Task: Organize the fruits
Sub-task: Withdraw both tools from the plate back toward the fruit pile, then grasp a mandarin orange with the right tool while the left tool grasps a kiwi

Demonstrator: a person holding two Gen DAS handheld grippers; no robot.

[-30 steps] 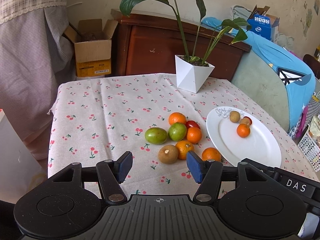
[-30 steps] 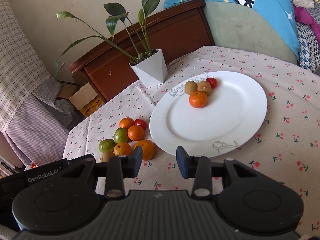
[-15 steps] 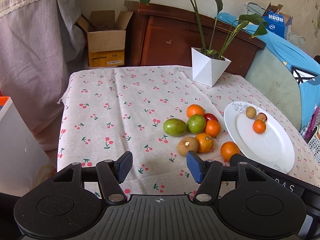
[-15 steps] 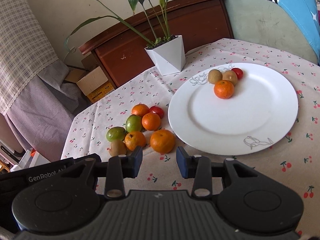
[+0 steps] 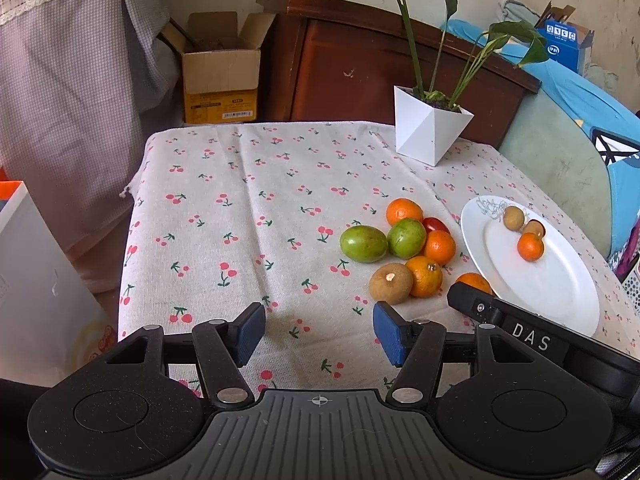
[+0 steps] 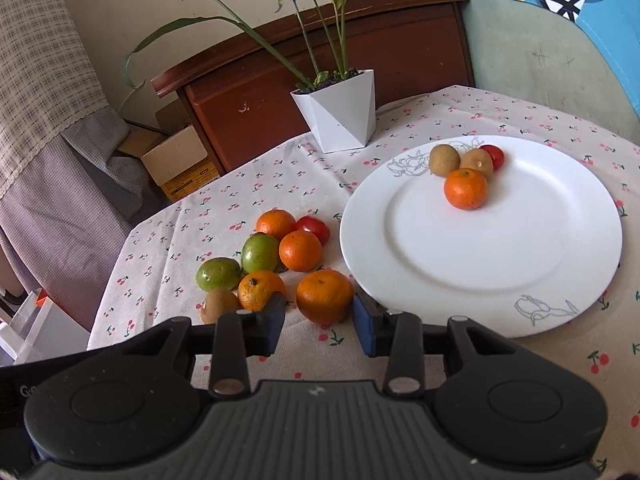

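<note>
A loose pile of fruit lies on the cherry-print tablecloth: several oranges, two green fruits point(image 5: 363, 244), a red tomato point(image 5: 436, 225) and a brown fruit point(image 5: 391, 283). The white plate point(image 6: 480, 248) to their right holds an orange point(image 6: 466, 189), two brown fruits point(image 6: 444, 160) and a small tomato point(image 6: 494, 156). My right gripper point(image 6: 319, 324) is open, low over the cloth. The nearest orange point(image 6: 325, 296) sits just ahead between its fingertips, ungripped. My left gripper point(image 5: 319, 334) is open and empty over bare cloth, left of the pile.
A white geometric pot with a leafy plant point(image 5: 432, 128) stands at the table's far side. Behind it are a dark wooden cabinet point(image 5: 360, 68) and a cardboard box point(image 5: 220, 76). A padded chair point(image 6: 540, 60) borders the table on the right, and a curtain hangs on the left.
My right gripper has slid left from in front of the plate to the nearest orange, which now lies between its tips. The left wrist view has drifted so the fruit sits further right.
</note>
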